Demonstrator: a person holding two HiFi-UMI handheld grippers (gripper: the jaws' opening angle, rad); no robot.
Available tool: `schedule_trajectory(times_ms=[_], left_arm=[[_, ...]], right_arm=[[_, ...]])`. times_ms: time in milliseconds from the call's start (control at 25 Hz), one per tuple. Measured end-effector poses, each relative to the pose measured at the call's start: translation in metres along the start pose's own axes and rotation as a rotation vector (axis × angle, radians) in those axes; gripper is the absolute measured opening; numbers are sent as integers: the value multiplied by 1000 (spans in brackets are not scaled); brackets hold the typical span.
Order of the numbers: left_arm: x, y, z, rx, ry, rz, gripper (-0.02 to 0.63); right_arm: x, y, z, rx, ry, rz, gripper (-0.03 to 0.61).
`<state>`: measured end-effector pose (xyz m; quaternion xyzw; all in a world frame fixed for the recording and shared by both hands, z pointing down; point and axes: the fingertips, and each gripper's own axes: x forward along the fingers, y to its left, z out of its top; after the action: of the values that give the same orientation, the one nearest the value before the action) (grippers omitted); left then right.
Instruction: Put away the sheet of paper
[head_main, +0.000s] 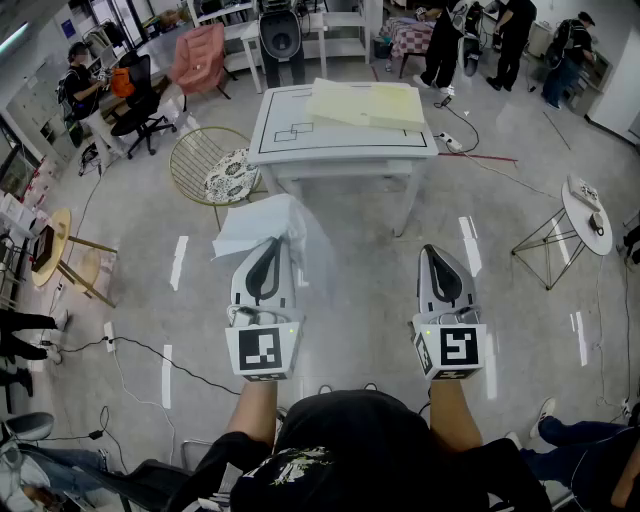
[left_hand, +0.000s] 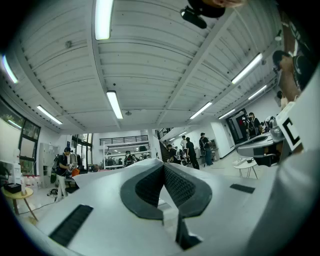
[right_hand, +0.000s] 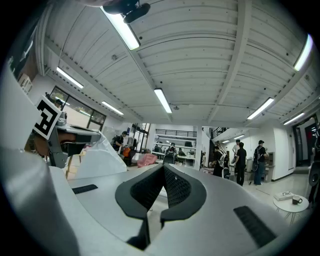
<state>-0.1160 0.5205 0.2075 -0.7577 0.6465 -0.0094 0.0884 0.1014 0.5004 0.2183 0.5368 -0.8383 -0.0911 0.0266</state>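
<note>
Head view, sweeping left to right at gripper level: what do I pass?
Round wooden side table → left gripper, shut on the sheet of paper → right gripper, shut with nothing between its jaws → round white side table.

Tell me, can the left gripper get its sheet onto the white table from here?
Probably not yet. The left gripper, shut on the sheet of paper, hangs over floor short of the table; nothing blocks the way ahead.
</note>
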Motion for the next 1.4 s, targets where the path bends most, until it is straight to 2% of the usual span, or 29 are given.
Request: schedule_trajectory(times_ms=[240,440,560,960,1400], left_arm=[[-2,-3,-2,5,6,-9,0],[-3,-5,-4,0,18,-9,0],[-3,-8,-7,-1,30,-10,0],[-12,-19,-8,-18,34,6,0],[-42,-43,-13,-30,59,73,0]], right_arm=[[-5,1,-8,-21,-13,-4,-2],[-13,-6,5,-32,-94,-49,-2],[-15,-11,4,-20,-108,-53,-2],[-22,-11,-7,-5,-76,2,-2],[-44,-19,-17,-5,-78,69,-2]])
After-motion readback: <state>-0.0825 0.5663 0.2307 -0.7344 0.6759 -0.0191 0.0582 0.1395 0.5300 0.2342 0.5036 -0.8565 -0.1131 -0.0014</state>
